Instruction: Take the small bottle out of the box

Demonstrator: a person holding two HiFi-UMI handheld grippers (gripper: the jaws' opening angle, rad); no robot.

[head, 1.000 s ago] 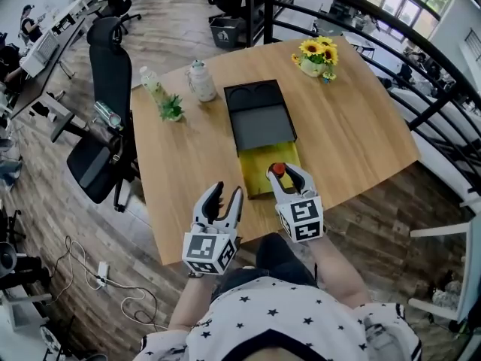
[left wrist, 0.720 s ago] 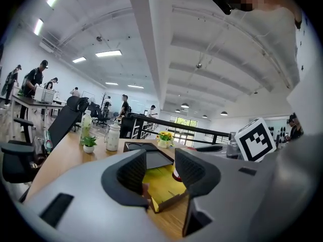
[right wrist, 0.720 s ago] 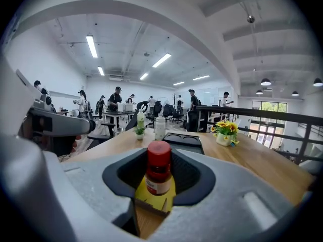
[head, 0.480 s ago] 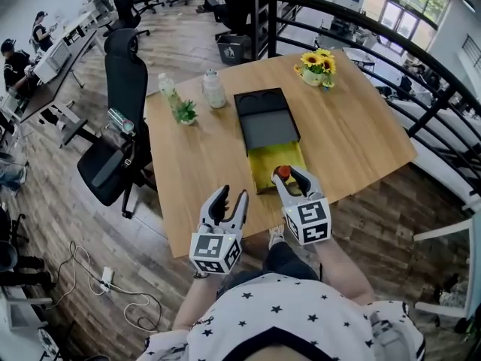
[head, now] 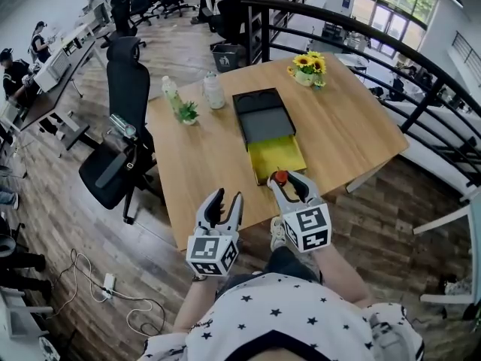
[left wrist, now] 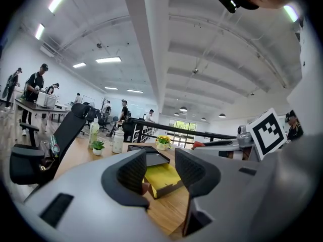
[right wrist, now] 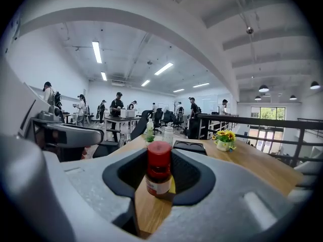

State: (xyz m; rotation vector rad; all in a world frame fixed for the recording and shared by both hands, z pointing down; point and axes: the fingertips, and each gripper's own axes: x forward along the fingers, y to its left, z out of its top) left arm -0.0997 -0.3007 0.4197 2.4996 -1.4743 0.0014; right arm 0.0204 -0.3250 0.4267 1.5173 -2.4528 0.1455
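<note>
The box [head: 261, 117] is a black case with a yellow drawer [head: 276, 156] pulled out toward me, lying on the wooden table [head: 346, 126]. The small bottle [head: 279, 177], with a red cap and a pale label, stands upright between the pads of my right gripper [head: 289, 182], just at the drawer's front edge. The right gripper view shows the bottle [right wrist: 159, 171] clamped between both pads. My left gripper [head: 225, 201] hovers near the table's front edge, left of the box, open and holding nothing. In the left gripper view the yellow drawer [left wrist: 162, 174] shows through the gap.
At the back of the table stand a pot of sunflowers [head: 307, 66], two tall bottles [head: 214, 90] [head: 171, 92] and a small green plant [head: 188, 113]. A black office chair [head: 124, 126] stands left of the table. A dark railing [head: 421, 100] runs along the right.
The right gripper has drawn the bottle back from over the yellow drawer to its front edge, toward me. The left gripper has stayed open and low.
</note>
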